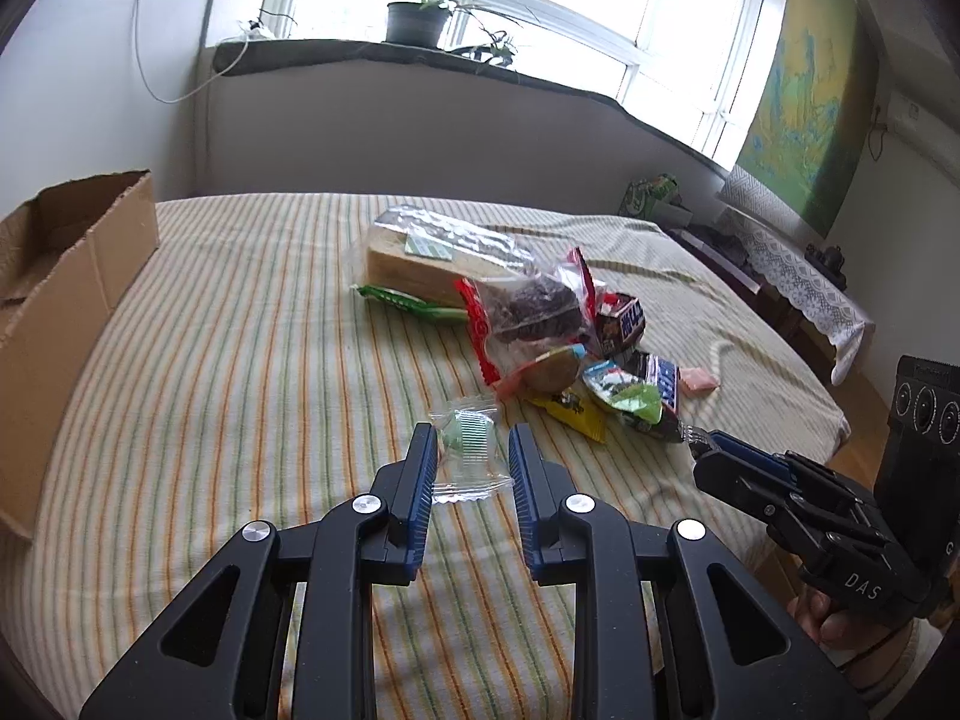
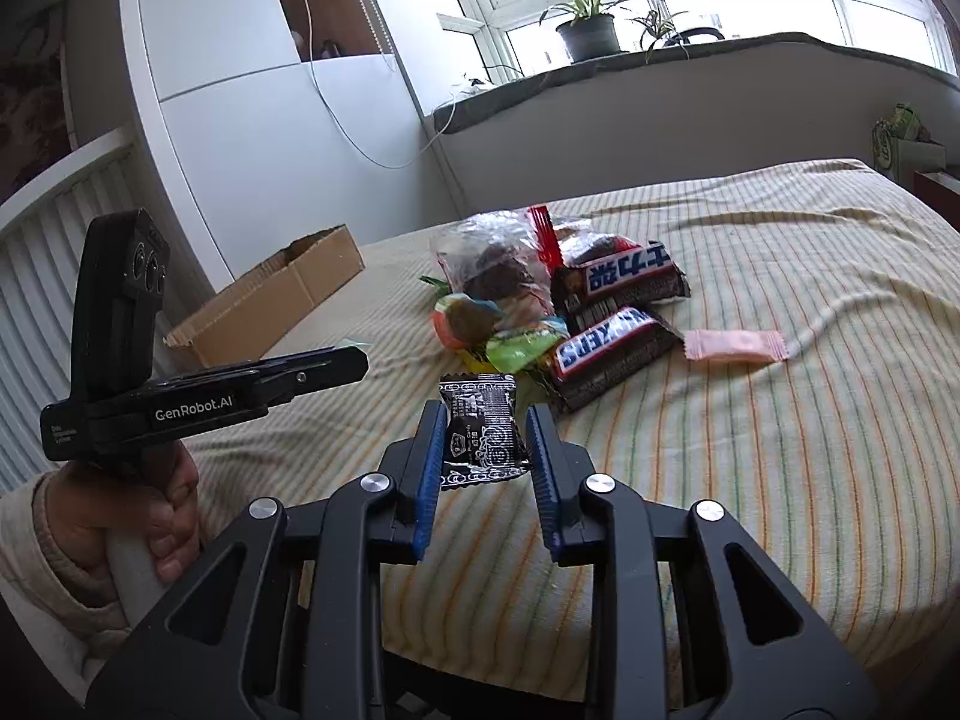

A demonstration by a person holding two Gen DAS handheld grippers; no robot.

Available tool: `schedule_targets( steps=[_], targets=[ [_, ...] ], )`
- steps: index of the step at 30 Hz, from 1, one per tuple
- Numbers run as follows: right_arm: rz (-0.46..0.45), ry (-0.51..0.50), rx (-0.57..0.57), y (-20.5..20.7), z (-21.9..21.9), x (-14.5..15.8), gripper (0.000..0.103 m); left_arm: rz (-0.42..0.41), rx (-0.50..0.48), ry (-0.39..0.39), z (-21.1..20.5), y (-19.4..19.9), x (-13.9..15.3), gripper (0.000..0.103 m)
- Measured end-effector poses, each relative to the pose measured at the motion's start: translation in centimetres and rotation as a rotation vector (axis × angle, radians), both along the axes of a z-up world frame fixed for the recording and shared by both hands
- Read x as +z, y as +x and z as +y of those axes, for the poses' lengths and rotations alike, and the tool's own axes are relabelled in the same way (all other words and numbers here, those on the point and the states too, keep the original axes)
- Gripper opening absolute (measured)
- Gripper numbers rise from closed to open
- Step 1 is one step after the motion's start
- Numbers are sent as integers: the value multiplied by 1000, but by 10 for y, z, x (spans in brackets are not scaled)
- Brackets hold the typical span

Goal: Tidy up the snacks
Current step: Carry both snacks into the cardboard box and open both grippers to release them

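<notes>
A pile of snacks [image 1: 558,324] lies on the striped bed: a bread bag [image 1: 432,252], a red-edged bag of dark pieces [image 1: 528,306], Snickers bars [image 2: 606,342] and small packets. My left gripper [image 1: 471,441] is open around a clear packet with a green sweet [image 1: 471,438], fingers on either side of it. My right gripper [image 2: 486,426] is closed on a black-and-white sachet [image 2: 483,432] at the near edge of the pile. A pink packet [image 2: 735,345] lies apart on the right.
An open cardboard box [image 1: 72,294] sits at the left edge of the bed, also in the right wrist view [image 2: 270,300]. A windowsill with potted plants [image 1: 420,18] runs behind. A lace-covered side table [image 1: 798,276] stands right of the bed.
</notes>
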State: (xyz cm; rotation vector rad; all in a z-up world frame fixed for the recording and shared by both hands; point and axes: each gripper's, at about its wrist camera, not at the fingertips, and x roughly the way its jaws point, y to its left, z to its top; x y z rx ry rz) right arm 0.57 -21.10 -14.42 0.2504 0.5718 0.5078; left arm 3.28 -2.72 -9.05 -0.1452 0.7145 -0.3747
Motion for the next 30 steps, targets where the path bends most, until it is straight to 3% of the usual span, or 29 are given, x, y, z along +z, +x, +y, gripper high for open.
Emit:
schedule_targets(
  steps=[8,13,21,30],
  targets=[
    [-147,-25,-39,-3,12,74,28,-128,7,-18,15,-11,59,23],
    [-198,-50,-24,0,29,105,28,-163,33,-44,37,-24,71,23],
    [-190,-81,70,19,88,118,28,-178,157,-76,98,-34,68,23],
    [-175,-99,271,41,198,114,28,-159,353,-87,185,-51,52,23]
  ],
)
